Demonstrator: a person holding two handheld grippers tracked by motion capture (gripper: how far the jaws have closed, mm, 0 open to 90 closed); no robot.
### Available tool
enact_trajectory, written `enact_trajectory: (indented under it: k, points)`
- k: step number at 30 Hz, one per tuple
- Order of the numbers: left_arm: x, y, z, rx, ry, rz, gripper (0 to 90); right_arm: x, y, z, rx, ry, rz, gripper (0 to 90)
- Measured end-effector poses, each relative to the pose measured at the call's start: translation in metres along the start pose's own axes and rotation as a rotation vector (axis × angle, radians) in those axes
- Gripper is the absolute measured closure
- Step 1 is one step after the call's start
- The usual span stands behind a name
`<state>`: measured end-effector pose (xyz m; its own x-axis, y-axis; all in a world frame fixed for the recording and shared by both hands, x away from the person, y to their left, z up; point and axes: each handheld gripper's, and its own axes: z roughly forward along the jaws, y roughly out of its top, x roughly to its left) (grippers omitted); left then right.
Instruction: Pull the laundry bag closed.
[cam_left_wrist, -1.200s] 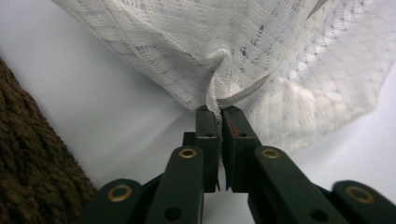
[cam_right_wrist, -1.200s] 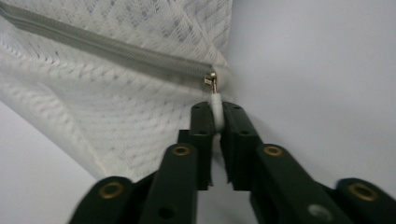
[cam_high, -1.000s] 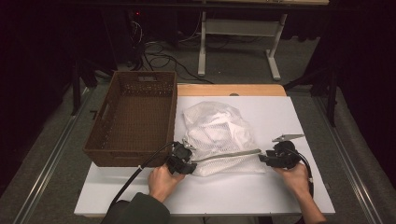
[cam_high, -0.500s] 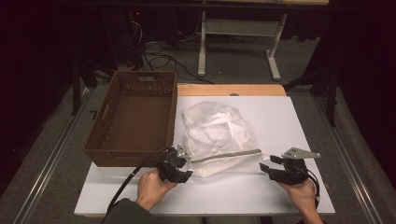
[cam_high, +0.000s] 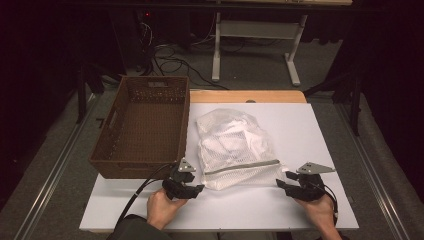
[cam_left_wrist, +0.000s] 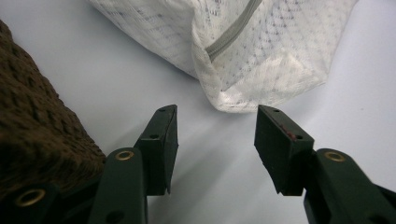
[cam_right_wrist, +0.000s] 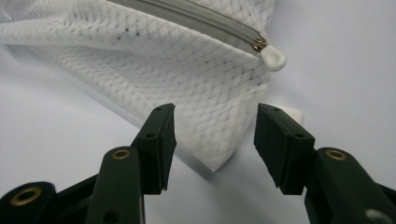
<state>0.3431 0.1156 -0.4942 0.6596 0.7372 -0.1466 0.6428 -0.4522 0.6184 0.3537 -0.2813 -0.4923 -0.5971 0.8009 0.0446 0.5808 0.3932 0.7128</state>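
Mesh bag (cam_high: 235, 147) — white, zipped, stuffed with pale cloth — lies mid-table (cam_high: 320, 130) just beside the brown wicker basket (cam_high: 142, 127). We see no readable label on it (only a grey zipper (cam_right_wrist: 196, 21) with a white pull (cam_right_wrist: 272, 58)). Left gripper (cam_left_wrist: 215, 135) and right gripper (cam_right_wrist: 212, 135) sit at its near corners, fingers apart, holding nothing.

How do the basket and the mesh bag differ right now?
The basket is dark brown, woven and rigid, standing open-topped with nothing visible inside; the mesh bag is white, soft and slumped, zipped shut with white contents showing through. The basket overhangs the table's left edge; the bag lies mid-table. Both rest on the table, untouched.
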Motion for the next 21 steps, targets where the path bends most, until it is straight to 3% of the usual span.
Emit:
enact_trajectory:
  k: [5,7,15,21]
  points:
    - [0.004,0.001,0.0,-0.01,0.025,-0.019,46.2,-0.006,-0.002,0.001,0.0,-0.013,0.003,48.8]
    - [0.005,0.0,0.0,-0.008,0.014,-0.026,45.0,-0.007,-0.002,0.0,-0.005,-0.018,0.004,48.6]
    - [0.005,-0.001,0.005,0.013,0.033,-0.019,44.8,-0.011,-0.003,-0.002,-0.018,-0.036,-0.007,48.1]
    - [0.005,-0.001,0.006,0.015,0.047,-0.012,45.1,-0.021,-0.006,-0.002,-0.023,-0.051,0.016,47.9]
